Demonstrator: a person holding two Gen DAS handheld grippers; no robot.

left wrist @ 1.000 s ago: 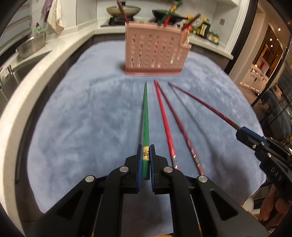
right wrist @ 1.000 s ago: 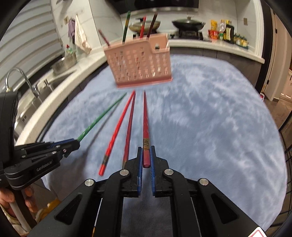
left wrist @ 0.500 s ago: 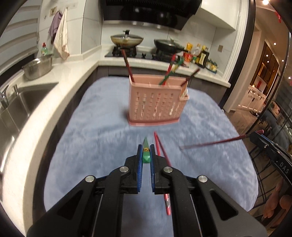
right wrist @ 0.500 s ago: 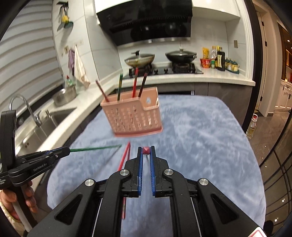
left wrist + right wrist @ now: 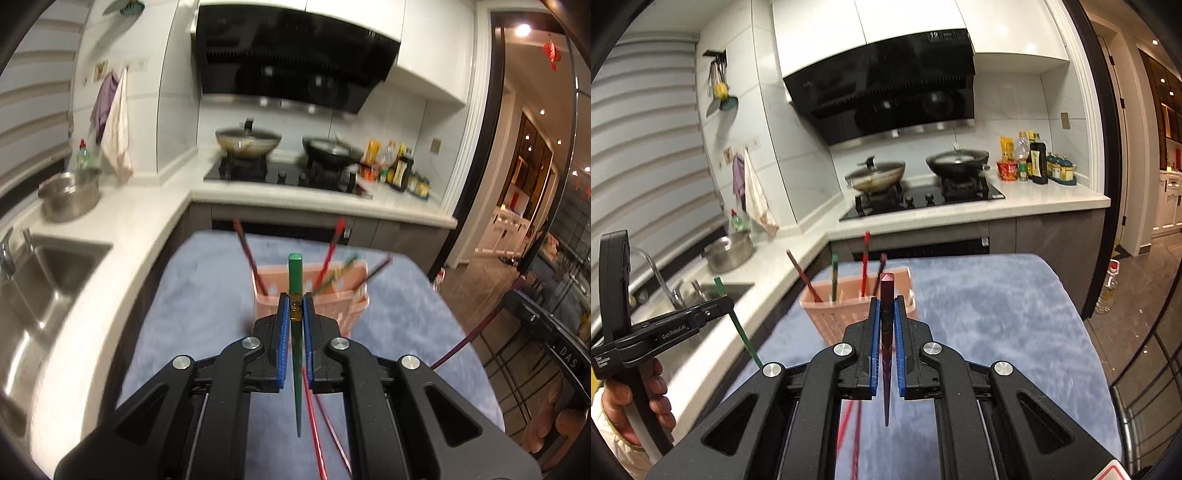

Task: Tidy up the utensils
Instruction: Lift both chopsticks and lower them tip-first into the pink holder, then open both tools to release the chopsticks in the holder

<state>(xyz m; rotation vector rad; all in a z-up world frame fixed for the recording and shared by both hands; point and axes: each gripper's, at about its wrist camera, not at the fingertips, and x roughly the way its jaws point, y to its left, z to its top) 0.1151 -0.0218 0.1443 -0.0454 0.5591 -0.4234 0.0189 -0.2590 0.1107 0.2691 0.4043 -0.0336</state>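
Observation:
My left gripper is shut on a green chopstick, held upright with its thin tip pointing down toward me. My right gripper is shut on a dark red chopstick, also upright, tip down. Both are raised above the blue cloth, short of the pink perforated utensil basket, which holds several chopsticks and also shows in the left wrist view. Two red chopsticks still lie on the cloth below. The left gripper with the green chopstick shows in the right wrist view.
A white counter with a steel sink and a steel pot runs along the left. A stove with two pans and bottles stands behind the table. A doorway opens to the right.
Both grippers have lifted their chopsticks off the cloth and swung them from lying flat to upright. The view has risen, so the basket now sits lower in both frames.

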